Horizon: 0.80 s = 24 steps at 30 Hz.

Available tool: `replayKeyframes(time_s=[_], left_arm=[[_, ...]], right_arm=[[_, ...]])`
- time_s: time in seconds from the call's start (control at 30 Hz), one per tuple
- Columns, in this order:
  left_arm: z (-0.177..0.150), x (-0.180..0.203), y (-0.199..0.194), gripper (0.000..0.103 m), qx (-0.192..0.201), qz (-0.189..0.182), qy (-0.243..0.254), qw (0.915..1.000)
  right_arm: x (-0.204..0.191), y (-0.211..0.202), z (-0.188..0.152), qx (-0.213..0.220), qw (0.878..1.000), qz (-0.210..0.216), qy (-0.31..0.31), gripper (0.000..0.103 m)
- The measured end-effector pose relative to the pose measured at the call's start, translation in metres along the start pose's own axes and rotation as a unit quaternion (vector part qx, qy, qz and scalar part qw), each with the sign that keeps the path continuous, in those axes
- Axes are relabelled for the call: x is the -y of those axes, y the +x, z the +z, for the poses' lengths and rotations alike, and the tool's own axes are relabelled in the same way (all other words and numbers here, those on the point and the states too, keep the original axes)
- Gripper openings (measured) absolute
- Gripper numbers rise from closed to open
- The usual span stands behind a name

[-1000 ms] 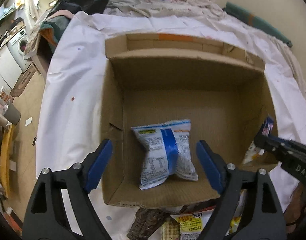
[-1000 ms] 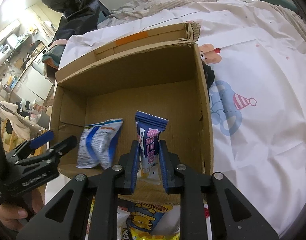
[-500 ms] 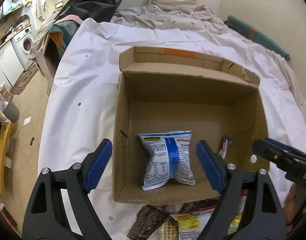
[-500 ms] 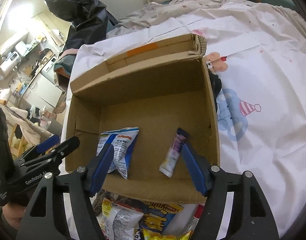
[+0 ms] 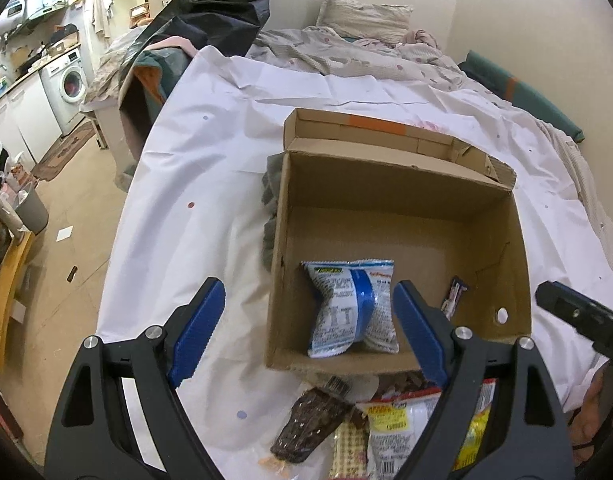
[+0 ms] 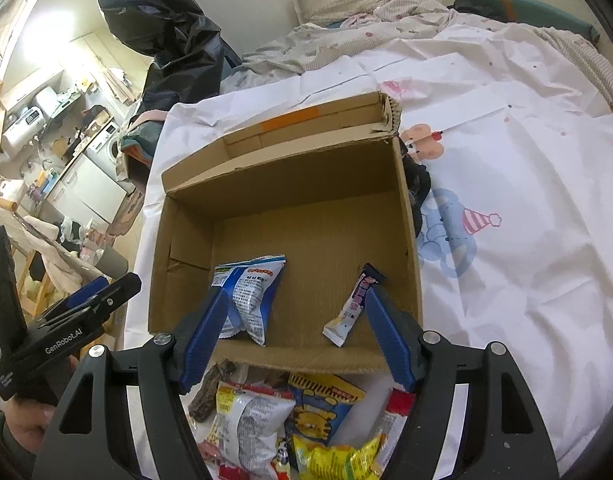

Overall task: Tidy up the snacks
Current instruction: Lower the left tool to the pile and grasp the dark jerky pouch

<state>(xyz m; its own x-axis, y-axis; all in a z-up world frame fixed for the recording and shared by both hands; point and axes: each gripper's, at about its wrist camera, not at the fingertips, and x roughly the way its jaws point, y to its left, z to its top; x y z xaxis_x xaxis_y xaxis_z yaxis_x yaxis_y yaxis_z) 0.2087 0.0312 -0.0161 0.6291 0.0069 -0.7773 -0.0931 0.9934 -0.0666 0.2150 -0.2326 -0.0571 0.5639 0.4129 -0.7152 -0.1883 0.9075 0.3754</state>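
Note:
An open cardboard box sits on a white bed sheet. Inside lie a blue-and-white snack bag and a slim purple-and-white bar. My left gripper is open and empty, held above the box's near left corner. My right gripper is open and empty, above the box's near wall. Loose snack packs lie in front of the box: a dark brown bar, a white-and-yellow bag, a blue tiger pack and a yellow pack.
The bed sheet drops off at the left to the floor, with a washing machine beyond. A black plastic bag and pillows lie past the box. Dark cloth lies beside the box's right wall.
My right gripper opened and dropped the purple-and-white bar into the box, then drew back. Both grippers pulled back and up from the box.

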Motion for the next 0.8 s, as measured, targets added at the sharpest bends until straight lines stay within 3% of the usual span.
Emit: replayKeyframes(time_s=[0.53, 0.67, 0.8], left_arm=[[-0.040, -0.021, -0.029, 0.084, -0.040, -0.004, -0.007, 0.9992], [-0.054, -0.028, -0.023, 0.084, -0.066, 0.025, -0.001, 0.9975], [-0.065, -0.036, -0.004, 0.084, -0.116, 0.014, -0.020, 0.9929]], right_arm=[[0.001, -0.028, -0.052, -0.022, 1.000, 0.000, 0.015, 0.074], [0.007, -0.028, -0.064, -0.034, 0.999, -0.010, 0.041, 0.074], [0.017, -0.018, -0.073, -0.057, 0.995, -0.003, 0.084, 0.074]])
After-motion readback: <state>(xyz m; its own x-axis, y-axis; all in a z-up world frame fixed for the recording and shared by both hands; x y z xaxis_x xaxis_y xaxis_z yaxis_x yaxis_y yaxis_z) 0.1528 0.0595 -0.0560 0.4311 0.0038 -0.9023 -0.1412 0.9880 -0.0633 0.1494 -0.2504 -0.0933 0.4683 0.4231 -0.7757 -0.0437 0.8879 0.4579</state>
